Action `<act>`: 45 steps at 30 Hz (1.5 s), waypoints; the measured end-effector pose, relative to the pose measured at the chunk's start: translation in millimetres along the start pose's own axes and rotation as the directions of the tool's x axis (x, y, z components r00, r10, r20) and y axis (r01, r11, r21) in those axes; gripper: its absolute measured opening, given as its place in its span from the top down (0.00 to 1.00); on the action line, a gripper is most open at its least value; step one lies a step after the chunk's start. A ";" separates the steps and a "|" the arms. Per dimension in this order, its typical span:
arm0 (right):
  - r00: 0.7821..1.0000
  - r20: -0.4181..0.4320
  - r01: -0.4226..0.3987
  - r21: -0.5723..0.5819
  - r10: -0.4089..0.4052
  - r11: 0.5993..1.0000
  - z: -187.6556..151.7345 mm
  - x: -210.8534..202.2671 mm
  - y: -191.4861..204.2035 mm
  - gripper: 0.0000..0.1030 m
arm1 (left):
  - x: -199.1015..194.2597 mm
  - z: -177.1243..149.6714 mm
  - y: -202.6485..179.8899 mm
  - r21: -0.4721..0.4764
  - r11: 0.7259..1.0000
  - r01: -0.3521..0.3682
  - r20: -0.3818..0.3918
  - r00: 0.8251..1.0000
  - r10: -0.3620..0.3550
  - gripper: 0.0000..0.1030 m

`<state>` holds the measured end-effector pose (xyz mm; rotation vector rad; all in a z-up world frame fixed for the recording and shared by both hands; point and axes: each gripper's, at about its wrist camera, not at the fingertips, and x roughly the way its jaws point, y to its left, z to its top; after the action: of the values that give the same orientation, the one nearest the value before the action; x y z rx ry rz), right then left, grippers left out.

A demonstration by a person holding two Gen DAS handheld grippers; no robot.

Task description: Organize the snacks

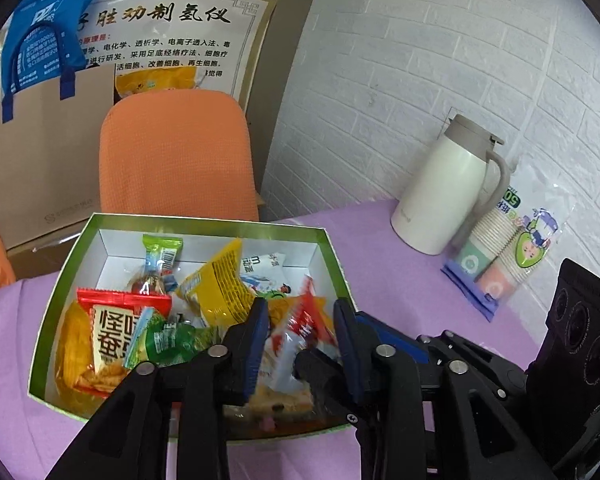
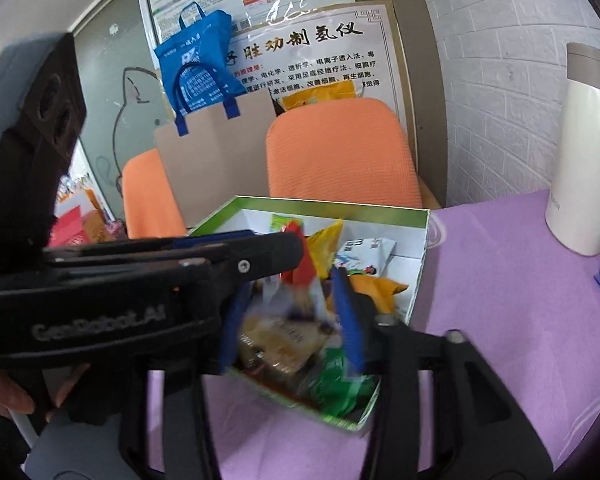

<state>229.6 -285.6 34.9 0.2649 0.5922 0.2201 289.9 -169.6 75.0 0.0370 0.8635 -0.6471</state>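
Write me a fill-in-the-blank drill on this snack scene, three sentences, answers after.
1. The snacks lie in a box whose outer rim is coloured ____.
2. The cloth under the box is coloured ____.
3. The white jug stands beside a pack of paper ____.

Missing words: green; purple; cups

We see the thermos (image 2: 588,152) cut off at the right edge, and the snacks (image 2: 284,336) between the right gripper's (image 2: 292,324) fingers blur beyond reading.
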 end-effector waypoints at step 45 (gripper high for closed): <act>0.962 -0.038 0.272 0.030 -0.270 0.962 -127.8 -174.6 30.5 0.02 | -168.3 -217.1 -34.9 -0.146 0.833 -0.533 -0.007 0.843 0.538 0.00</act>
<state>11.1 -282.3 32.9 0.2116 0.6595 -0.0510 40.7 -49.8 59.8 0.1342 0.8145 -0.0535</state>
